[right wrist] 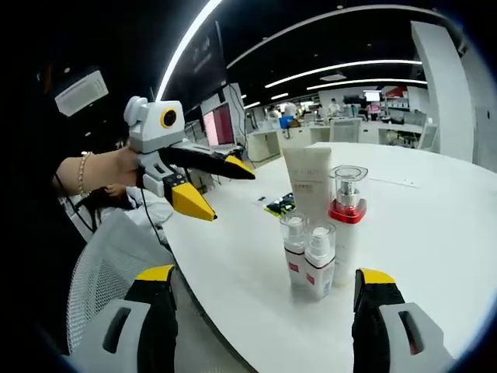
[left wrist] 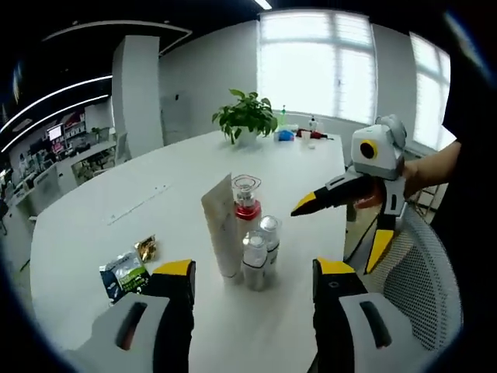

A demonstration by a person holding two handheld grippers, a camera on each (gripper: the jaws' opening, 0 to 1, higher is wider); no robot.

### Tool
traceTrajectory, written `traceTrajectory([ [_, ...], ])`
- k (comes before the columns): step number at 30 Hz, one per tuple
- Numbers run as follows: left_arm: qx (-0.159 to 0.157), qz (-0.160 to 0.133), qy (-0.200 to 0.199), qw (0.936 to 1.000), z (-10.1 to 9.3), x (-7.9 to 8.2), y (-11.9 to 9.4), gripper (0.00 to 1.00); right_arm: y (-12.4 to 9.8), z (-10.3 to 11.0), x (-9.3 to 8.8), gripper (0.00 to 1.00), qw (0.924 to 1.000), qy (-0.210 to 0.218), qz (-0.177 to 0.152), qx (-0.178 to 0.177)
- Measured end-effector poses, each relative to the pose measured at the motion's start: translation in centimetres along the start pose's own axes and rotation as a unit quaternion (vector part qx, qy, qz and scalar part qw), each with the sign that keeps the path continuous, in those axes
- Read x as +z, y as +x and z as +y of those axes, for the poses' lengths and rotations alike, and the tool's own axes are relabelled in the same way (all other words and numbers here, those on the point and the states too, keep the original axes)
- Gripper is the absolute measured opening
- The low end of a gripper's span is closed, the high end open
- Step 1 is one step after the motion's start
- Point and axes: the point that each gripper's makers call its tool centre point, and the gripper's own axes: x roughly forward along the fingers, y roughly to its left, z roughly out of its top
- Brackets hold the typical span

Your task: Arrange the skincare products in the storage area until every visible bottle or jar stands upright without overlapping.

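White table (left wrist: 101,225) bearing a potted plant (left wrist: 247,116) and snack packets (left wrist: 124,273); mesh chair (left wrist: 419,272) beside it

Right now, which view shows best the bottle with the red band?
The right gripper view: the bottle with the red band stands near and large, its clear cap unhidden. In the left gripper view it is smaller, farther, partly behind the white tube.

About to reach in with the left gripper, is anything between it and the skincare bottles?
Nothing visible: bare white table lies between the open left gripper and the two small bottles. The right gripper hovers off to the side.
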Motion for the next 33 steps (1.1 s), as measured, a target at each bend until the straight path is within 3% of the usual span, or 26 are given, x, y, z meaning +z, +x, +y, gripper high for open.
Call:
traceTrajectory([
  [3, 0.023, -0.003, -0.016, 0.9996, 0.7, -0.4, -0.7, 0.67, -0.2, 0.0, 0.2, 0.99, 1.0, -0.002, -0.004, -0.001],
  [14, 0.075, 0.015, -0.051, 0.9958, 0.7, -2.6, -3.7, 0.79, -1.3, 0.4, 0.5, 0.99, 0.9998, -0.003, -0.018, -0.002],
  [26, 0.111, 0.01, -0.095, 0.9892, 1.3, -4.3, -6.3, 0.89, -2.0, 0.3, 0.1, 0.99, 0.9998, 0.003, -0.017, -0.004],
  [33, 0.136, 0.008, -0.122, 0.9831, 2.3, -5.3, -8.1, 0.99, -2.3, -0.1, 0.9, 0.99, 0.9994, 0.008, -0.024, -0.025],
])
